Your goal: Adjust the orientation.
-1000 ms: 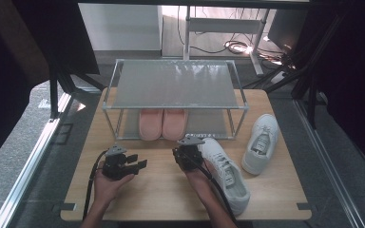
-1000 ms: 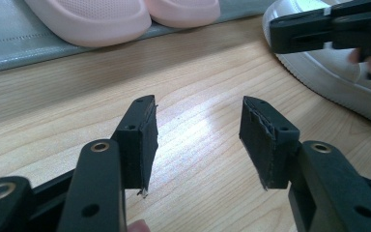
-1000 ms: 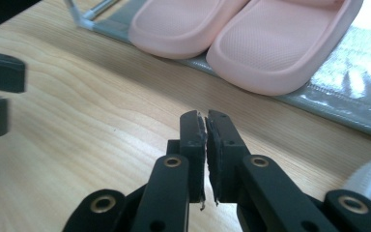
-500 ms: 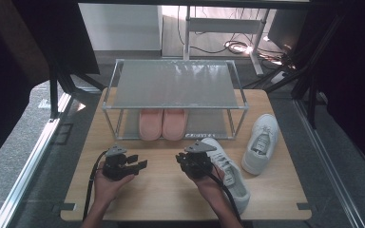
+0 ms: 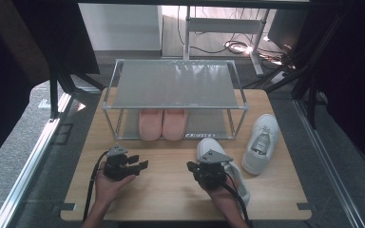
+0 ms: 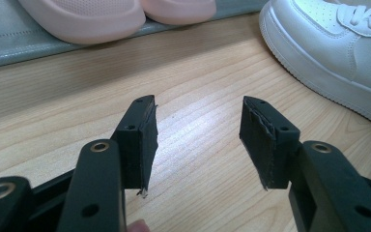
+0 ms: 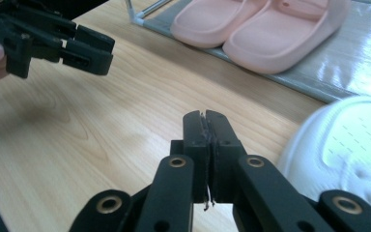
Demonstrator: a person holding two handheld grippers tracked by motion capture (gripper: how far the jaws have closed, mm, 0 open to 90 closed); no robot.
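Note:
A pair of pink slippers (image 5: pixel 163 124) sits on the lower shelf of a metal rack (image 5: pixel 173 85). One white sneaker (image 5: pixel 208 147) lies just in front of the rack, and my right hand covers part of it. A second white sneaker (image 5: pixel 261 141) lies further right. My left gripper (image 5: pixel 140 162) is open over bare wood, its jaws (image 6: pixel 198 130) pointing toward the sneaker (image 6: pixel 338 43) and slippers (image 6: pixel 92 17). My right gripper (image 5: pixel 191 167) points left. Its jaws (image 7: pixel 205 118) have just been closing and are shut with nothing between them. The right gripper view also has the sneaker (image 7: pixel 348 145), the slippers (image 7: pixel 256 24) and the left gripper (image 7: pixel 84 50).
The wooden table (image 5: pixel 171 194) ends close behind both hands at its near edge. The rack fills the back middle of the table, with a bare top shelf. Black frame posts (image 5: pixel 54 90) stand beside the table at left and right.
My right gripper has drawn back from the sneaker's toe toward the near edge and slightly right. The left gripper has stayed where it was.

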